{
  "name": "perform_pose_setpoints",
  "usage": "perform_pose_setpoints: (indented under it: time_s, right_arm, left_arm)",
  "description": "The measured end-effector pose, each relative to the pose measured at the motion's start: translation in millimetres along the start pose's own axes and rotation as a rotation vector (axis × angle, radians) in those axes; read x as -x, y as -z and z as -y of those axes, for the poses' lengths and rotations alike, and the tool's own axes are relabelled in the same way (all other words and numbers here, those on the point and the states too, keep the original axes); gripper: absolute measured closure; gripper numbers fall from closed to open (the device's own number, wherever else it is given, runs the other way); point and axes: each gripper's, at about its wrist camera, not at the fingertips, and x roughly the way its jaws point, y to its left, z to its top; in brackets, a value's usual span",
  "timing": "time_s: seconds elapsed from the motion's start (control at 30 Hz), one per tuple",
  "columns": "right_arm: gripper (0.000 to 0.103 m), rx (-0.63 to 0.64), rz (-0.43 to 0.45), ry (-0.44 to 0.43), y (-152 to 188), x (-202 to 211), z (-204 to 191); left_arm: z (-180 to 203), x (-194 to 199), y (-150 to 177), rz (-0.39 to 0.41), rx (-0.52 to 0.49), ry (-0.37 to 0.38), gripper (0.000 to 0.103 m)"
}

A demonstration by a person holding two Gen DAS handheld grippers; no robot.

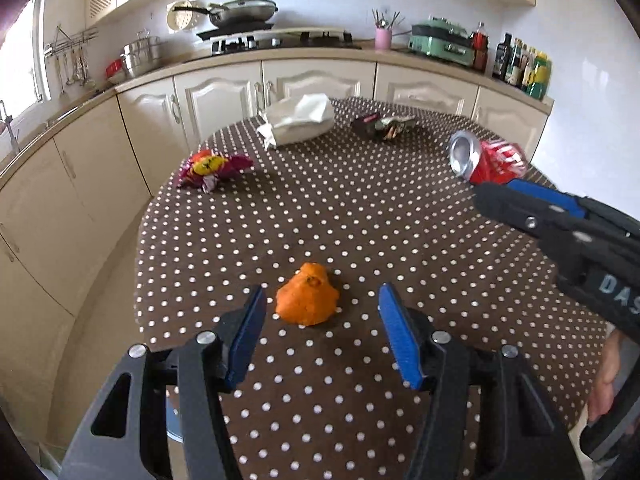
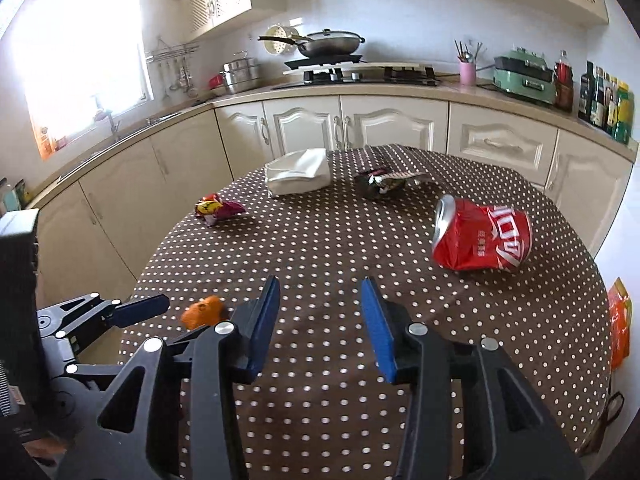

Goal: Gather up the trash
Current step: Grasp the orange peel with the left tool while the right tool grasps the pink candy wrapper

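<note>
An orange peel [image 1: 307,300] lies on the polka-dot table [image 1: 360,216], just ahead of my open, empty left gripper [image 1: 322,300] and between its blue pads. It also shows in the right wrist view [image 2: 203,311]. A crushed red can [image 2: 482,236] lies on its side to the front right of my open, empty right gripper [image 2: 320,292]. It shows in the left wrist view [image 1: 486,160] too. A purple-yellow wrapper [image 1: 212,166], a white crumpled bag [image 1: 298,120] and a dark wrapper [image 1: 382,124] lie farther back.
Cream kitchen cabinets [image 1: 224,96] and a counter with a stove [image 1: 280,40], pots and bottles [image 1: 524,66] wrap around behind the table. An orange bag [image 2: 619,320] hangs past the table's right edge. The right gripper's body [image 1: 560,224] reaches in from the right.
</note>
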Motion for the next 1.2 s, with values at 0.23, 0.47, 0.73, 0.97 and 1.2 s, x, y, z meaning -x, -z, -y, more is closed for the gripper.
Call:
perform_pose_setpoints:
  time_s: [0.23, 0.47, 0.73, 0.97, 1.2]
  right_arm:
    - [0.062, -0.005, -0.029, -0.019, -1, -15, 2]
    - [0.061, 0.009, -0.04, -0.035, -7, -24, -8]
    - [0.06, 0.058, -0.06, -0.063, -17, -43, -40]
    - [0.05, 0.121, -0.095, -0.092, -31, -73, -78]
    - [0.04, 0.211, -0.124, -0.083, -53, -118, -119]
  left_arm:
    - [-2, -20, -4, -0.046, -0.016, -0.018, 0.067]
    - [-15, -18, -7, -0.027, 0.013, -0.013, 0.068]
    - [-60, -2, -14, 0.032, 0.113, -0.065, 0.068]
    - [-114, 8, -16, 0.084, 0.224, -0.149, 0.068]
    - [-166, 0, -19, 0.09, 0.302, -0.233, 0.068]
